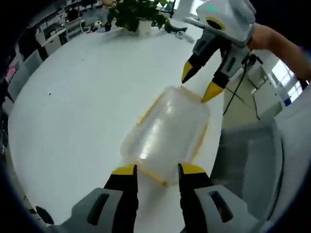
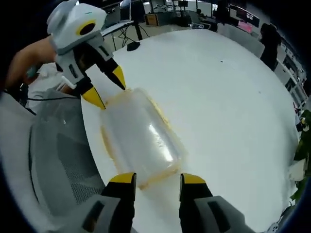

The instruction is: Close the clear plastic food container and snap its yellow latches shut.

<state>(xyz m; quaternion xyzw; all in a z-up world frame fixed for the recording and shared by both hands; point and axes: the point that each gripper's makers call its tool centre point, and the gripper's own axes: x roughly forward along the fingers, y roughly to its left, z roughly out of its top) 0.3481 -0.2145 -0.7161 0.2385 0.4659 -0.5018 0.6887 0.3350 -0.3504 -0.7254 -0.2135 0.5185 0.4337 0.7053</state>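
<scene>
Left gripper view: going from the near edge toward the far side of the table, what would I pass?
Left hand-held gripper → clear plastic food container → right hand-held gripper → potted plant.

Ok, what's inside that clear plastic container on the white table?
Nothing distinct shows through the clear plastic container's cloudy lid; it looks empty, but glare hides part of the interior. Its underside against the white table is covered.
</scene>
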